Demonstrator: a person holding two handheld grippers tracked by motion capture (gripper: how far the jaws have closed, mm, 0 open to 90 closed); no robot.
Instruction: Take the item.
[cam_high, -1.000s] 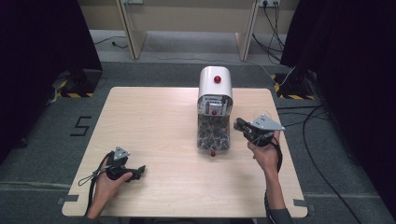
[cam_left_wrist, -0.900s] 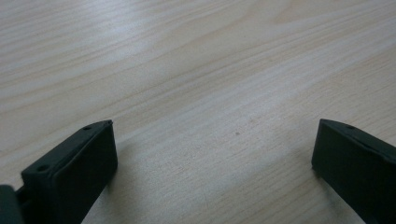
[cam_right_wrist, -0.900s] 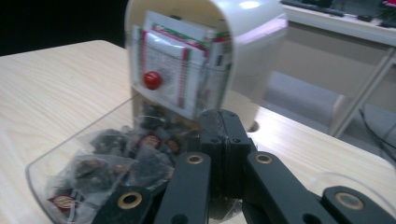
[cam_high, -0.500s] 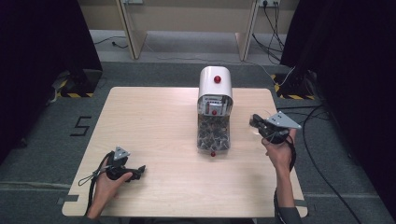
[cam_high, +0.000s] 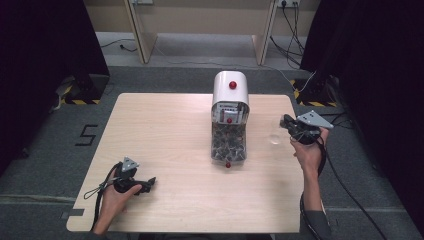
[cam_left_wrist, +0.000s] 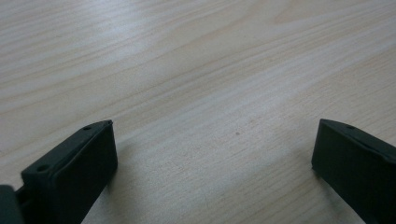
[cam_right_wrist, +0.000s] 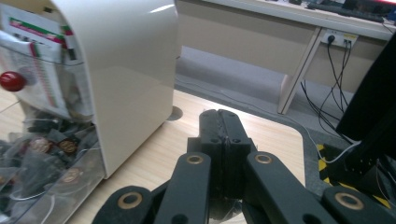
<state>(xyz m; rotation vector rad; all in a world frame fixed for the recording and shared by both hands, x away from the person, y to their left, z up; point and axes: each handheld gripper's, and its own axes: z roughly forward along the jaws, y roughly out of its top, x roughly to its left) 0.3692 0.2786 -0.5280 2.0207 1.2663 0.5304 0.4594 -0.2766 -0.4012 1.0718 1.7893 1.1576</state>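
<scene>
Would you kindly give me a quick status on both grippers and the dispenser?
Left gripper open, low over table. Right gripper shut, raised right of the white dispenser. Clear drawer pulled out, full of dark packets. Nothing between.

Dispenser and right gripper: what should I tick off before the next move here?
1. Right gripper jaws closed together: ok.
2. Something pinched in the right gripper: cannot tell.
3. Left gripper open, nothing between its jaws, low over the table: ok.
4. White dispenser upright, its clear bin stocked with packets: ok.
5. Right gripper apart from the dispenser's side: ok.
</scene>
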